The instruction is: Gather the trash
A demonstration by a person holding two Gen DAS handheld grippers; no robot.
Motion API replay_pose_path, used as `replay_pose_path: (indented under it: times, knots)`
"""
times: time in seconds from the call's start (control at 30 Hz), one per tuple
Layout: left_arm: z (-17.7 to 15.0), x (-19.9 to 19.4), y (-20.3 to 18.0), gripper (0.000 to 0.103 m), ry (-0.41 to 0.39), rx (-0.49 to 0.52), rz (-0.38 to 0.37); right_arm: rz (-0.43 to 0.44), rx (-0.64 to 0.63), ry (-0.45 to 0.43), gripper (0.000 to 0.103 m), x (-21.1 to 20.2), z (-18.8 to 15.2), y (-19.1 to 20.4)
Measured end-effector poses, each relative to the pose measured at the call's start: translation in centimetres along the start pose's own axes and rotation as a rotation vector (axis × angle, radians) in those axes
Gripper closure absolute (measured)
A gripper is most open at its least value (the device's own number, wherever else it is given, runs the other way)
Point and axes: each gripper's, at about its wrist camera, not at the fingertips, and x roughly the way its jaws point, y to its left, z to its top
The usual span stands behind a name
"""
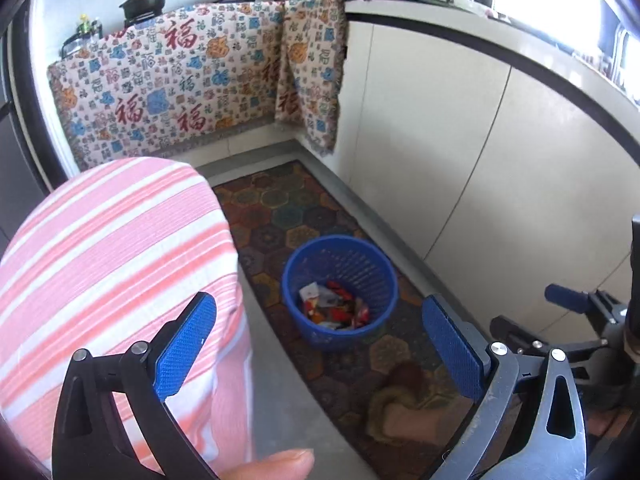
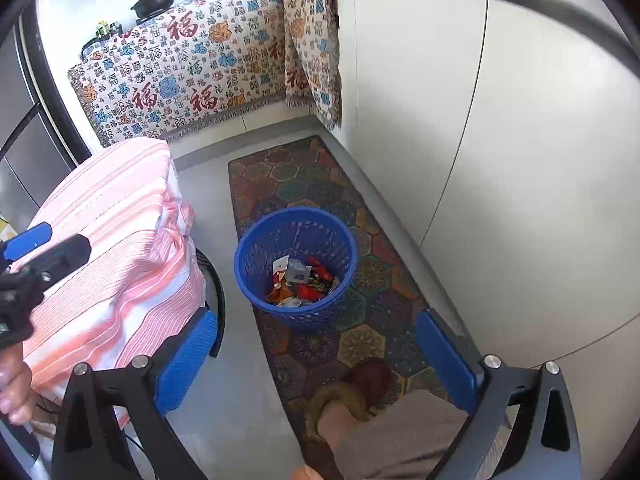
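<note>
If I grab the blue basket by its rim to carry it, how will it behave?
The blue mesh basket looks like thin perforated plastic, so the rim may flex when pinched. It holds only wrappers, so it is probably light. Gripped on one side, it could tilt and spill.

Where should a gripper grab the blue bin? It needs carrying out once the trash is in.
Grip the blue bin by its rim, coming from above with one finger inside the wall and one outside. It stands upright on the rug with its mouth open, the wrappers lie low at the bottom, and the round body looks too wide for the jaws.
</note>
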Motion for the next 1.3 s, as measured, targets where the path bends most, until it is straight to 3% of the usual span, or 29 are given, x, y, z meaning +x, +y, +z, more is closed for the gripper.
replay_pose_path:
  times: [0.2, 0.47, 1.3]
  knots:
    - [0.1, -0.4, -0.1, 0.001, 0.043, 0.001, 0.036, 0.004, -0.019, -0.042, 0.001, -2.4, -0.1, 1.4]
    - [-0.7, -1.1, 0.4, 0.001, 0.067, -0.021, 0.016, 0.03, -0.025, -0.06, 0.001, -4.7, -0.4, 2.8]
    - [-1.0, -1.9, -0.7, 0.001, 0.07, -0.004, 0.046, 0.043, -0.036, -0.053, 0.001, -5.7, -0.7, 3.5]
